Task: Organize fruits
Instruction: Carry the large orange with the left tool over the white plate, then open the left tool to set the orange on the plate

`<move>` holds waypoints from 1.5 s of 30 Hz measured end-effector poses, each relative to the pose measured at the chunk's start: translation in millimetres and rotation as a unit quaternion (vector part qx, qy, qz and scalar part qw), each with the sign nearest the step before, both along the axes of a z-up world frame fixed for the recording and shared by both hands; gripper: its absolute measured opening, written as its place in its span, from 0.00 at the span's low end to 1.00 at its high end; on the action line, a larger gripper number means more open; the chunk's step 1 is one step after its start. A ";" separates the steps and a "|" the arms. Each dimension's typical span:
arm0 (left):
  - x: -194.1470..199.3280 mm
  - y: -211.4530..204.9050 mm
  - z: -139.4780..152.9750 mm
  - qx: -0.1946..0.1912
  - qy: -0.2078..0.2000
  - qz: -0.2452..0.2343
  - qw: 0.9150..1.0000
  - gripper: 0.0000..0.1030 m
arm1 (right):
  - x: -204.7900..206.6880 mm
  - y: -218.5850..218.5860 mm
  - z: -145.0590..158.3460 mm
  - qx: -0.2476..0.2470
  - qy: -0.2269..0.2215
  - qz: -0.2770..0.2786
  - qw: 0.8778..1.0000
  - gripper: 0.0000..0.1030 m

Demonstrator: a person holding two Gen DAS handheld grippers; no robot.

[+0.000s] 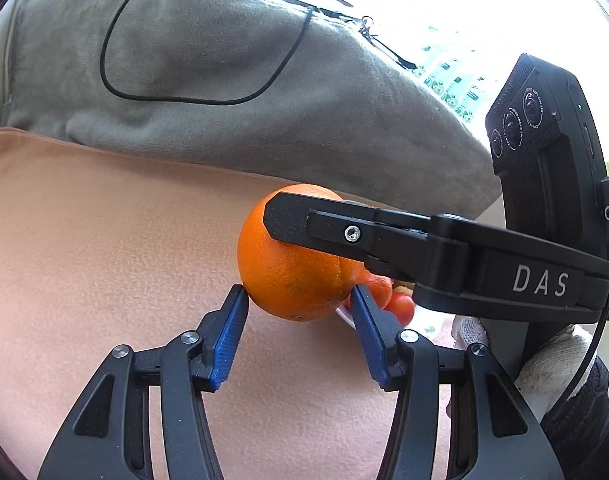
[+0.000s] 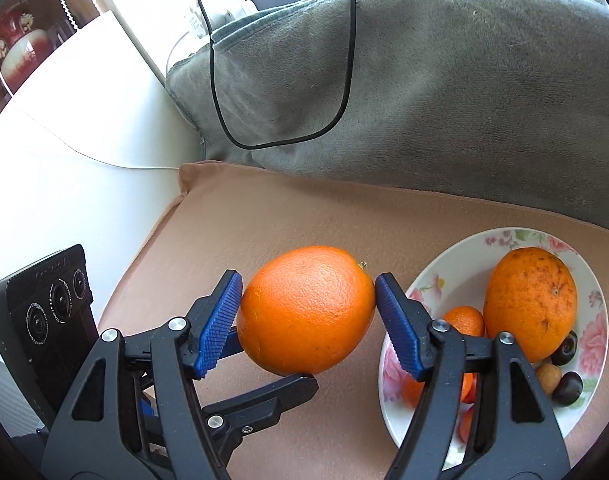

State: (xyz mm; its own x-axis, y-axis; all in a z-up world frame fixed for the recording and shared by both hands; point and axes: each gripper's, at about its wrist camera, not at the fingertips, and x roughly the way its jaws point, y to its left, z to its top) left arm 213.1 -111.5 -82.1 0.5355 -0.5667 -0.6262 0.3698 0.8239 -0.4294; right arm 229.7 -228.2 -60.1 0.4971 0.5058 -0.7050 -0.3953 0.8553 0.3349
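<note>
A large orange (image 2: 308, 312) hangs above the tan cloth (image 2: 264, 216), gripped from two directions. My right gripper (image 2: 308, 308) is shut on it, blue pads pressed to its left and right sides. My left gripper (image 1: 298, 300) is shut on the same orange (image 1: 288, 264), its pads touching the lower flanks. One black right finger (image 1: 304, 220) crosses the fruit's top, and a left finger (image 2: 272, 396) shows beneath it. To the right, a floral plate (image 2: 464, 248) holds a speckled orange (image 2: 530, 304), a small tangerine (image 2: 464, 320) and dark round fruits (image 2: 566, 388).
A grey blanket (image 2: 464, 100) with a looping black cable (image 2: 344, 80) lies behind the cloth. A white surface (image 2: 84, 160) borders the cloth on the left. The other gripper's camera block (image 1: 544, 160) and a gloved hand (image 1: 544, 360) fill the right of the left wrist view.
</note>
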 end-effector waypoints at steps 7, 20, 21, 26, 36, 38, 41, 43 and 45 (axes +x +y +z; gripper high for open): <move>-12.9 -22.0 16.4 -0.002 -0.013 -0.026 1.000 0.51 | -22.2 -27.4 12.8 0.001 -0.014 -0.019 1.000 0.70; -12.9 -82.8 19.8 0.007 -0.015 -0.079 0.997 0.51 | -41.7 -91.8 15.7 0.012 -0.012 -0.071 0.997 0.70; -12.6 -86.0 19.0 0.007 -0.014 -0.081 0.997 0.51 | -41.5 -95.4 15.1 0.014 -0.011 -0.074 0.997 0.70; -8.7 -101.0 17.8 0.012 -0.012 -0.091 0.996 0.51 | -41.8 -112.4 11.5 0.023 -0.006 -0.086 0.996 0.70; -12.1 -107.5 15.4 0.021 -0.010 -0.101 0.995 0.51 | -40.5 -127.4 5.3 0.034 0.004 -0.099 0.994 0.70; -11.9 -107.3 14.2 0.024 -0.008 -0.102 0.994 0.51 | -39.7 -127.8 3.1 0.033 0.008 -0.099 0.995 0.70; -11.7 -106.8 11.5 0.030 -0.006 -0.101 0.994 0.51 | -38.0 -128.0 -1.8 0.033 0.017 -0.102 0.994 0.70; -13.7 -105.0 12.5 0.032 -0.014 -0.097 0.995 0.51 | -39.1 -127.8 -3.4 0.022 0.013 -0.110 0.994 0.70; -13.8 -101.2 15.9 0.031 -0.020 -0.091 0.995 0.51 | -39.6 -130.1 -4.1 0.017 0.013 -0.118 0.993 0.70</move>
State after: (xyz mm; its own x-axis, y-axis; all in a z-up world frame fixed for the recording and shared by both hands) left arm 199.2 -212.6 -66.2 0.4518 -0.6182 -0.6432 0.5311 0.7657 -0.3628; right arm 190.1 -358.2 -64.2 0.5864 0.4019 -0.7033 -0.1763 0.9107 0.3735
